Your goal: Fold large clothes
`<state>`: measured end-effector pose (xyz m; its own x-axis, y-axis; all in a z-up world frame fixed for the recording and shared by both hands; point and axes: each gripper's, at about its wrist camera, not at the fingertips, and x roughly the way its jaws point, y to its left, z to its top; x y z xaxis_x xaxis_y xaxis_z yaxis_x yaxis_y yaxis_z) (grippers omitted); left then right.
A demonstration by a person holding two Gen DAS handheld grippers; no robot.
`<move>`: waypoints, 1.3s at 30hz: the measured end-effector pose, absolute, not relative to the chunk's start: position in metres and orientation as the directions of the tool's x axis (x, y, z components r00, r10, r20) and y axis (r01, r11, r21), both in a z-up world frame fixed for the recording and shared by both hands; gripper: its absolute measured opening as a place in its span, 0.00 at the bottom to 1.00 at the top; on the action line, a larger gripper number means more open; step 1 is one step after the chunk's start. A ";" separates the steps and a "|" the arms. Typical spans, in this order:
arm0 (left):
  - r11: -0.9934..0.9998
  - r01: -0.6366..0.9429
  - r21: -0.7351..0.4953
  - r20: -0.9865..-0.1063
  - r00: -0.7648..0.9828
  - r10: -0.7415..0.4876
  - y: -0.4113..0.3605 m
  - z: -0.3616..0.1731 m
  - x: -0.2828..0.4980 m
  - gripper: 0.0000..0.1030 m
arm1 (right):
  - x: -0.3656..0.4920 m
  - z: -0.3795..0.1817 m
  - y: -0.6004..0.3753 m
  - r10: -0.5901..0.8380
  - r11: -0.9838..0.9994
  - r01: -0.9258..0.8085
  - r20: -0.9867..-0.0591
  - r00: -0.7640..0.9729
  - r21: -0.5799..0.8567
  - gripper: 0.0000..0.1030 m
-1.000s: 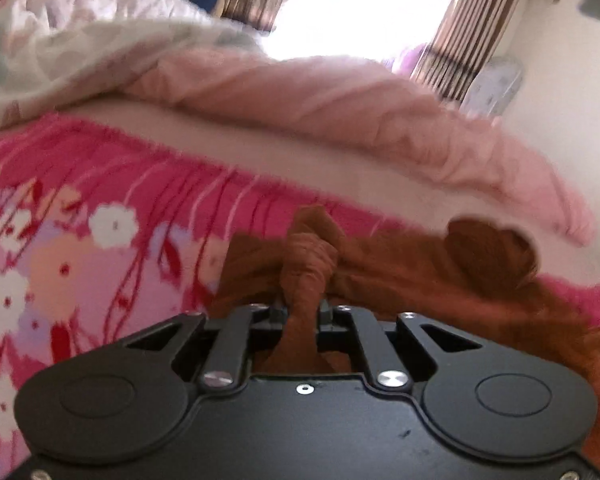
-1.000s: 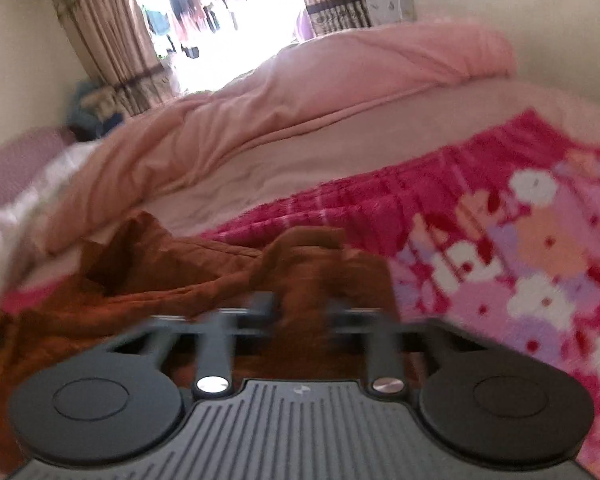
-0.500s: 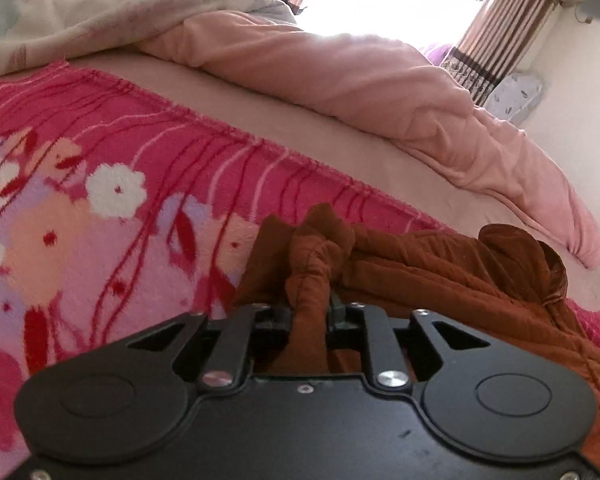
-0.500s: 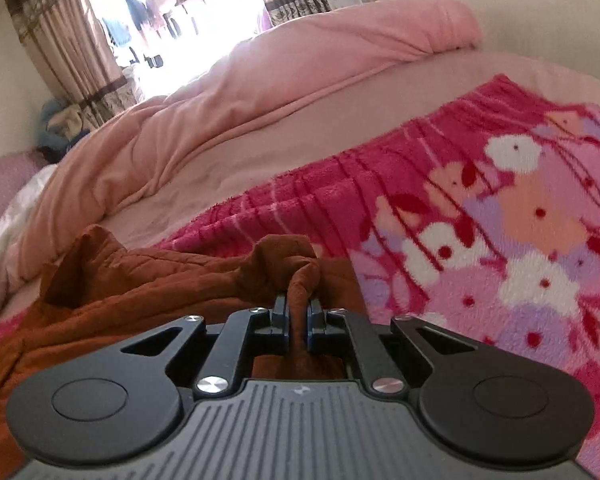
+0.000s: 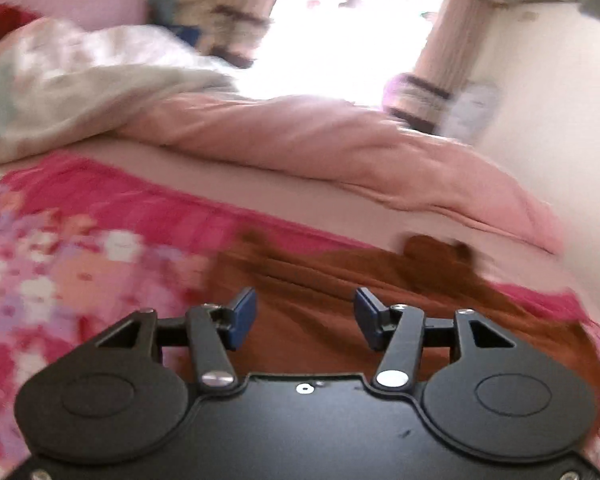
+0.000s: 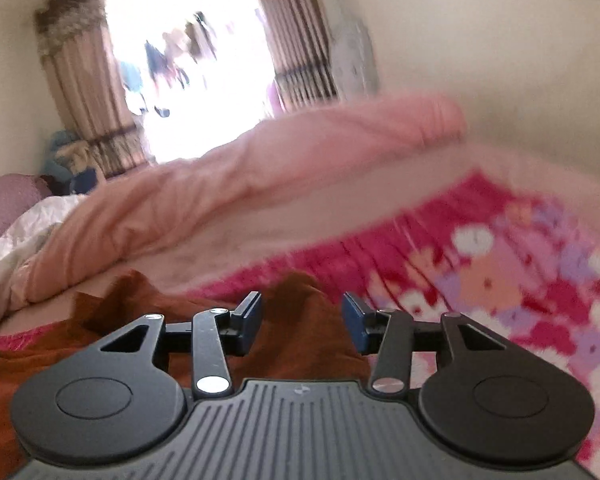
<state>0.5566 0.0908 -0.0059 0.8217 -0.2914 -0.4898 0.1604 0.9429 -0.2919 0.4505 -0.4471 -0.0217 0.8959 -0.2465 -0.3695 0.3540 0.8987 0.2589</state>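
A rust-brown garment lies on a pink flowered blanket; it also shows in the right wrist view. My left gripper is open and empty just above the garment's left part. My right gripper is open and empty above the garment's right edge, with a raised fold of cloth showing between its fingers, not gripped. The blanket shows in the right wrist view. Both views are blurred by motion.
A rolled pink quilt lies along the far side of the bed, also in the right wrist view. A white crumpled duvet lies at the far left. Curtains and a bright window stand behind; a wall is at the right.
Both grippers have opened and let go of the brown garment, which now lies flatter on the blanket. Both have lifted and pulled back a little.
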 end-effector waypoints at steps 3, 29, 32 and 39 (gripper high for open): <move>0.905 0.271 -0.328 -0.476 0.780 -0.406 0.047 -0.012 0.535 0.54 | 0.436 -0.014 -0.391 -0.088 0.935 0.184 -0.303 0.949 0.304 0.38; 0.953 0.036 -0.300 -0.589 0.779 -0.215 0.124 -0.078 0.569 0.54 | 0.419 -0.089 -0.438 -0.226 0.867 0.387 -0.445 0.866 0.314 0.15; 0.966 0.042 -0.257 -0.577 0.795 -0.187 0.116 -0.085 0.571 0.54 | 0.418 -0.105 -0.448 -0.202 0.856 0.385 -0.462 0.864 0.345 0.05; 0.966 0.090 -0.244 -0.531 0.821 -0.211 0.108 -0.043 0.575 0.54 | 0.422 -0.074 -0.436 -0.220 0.881 0.363 -0.415 0.883 0.303 0.28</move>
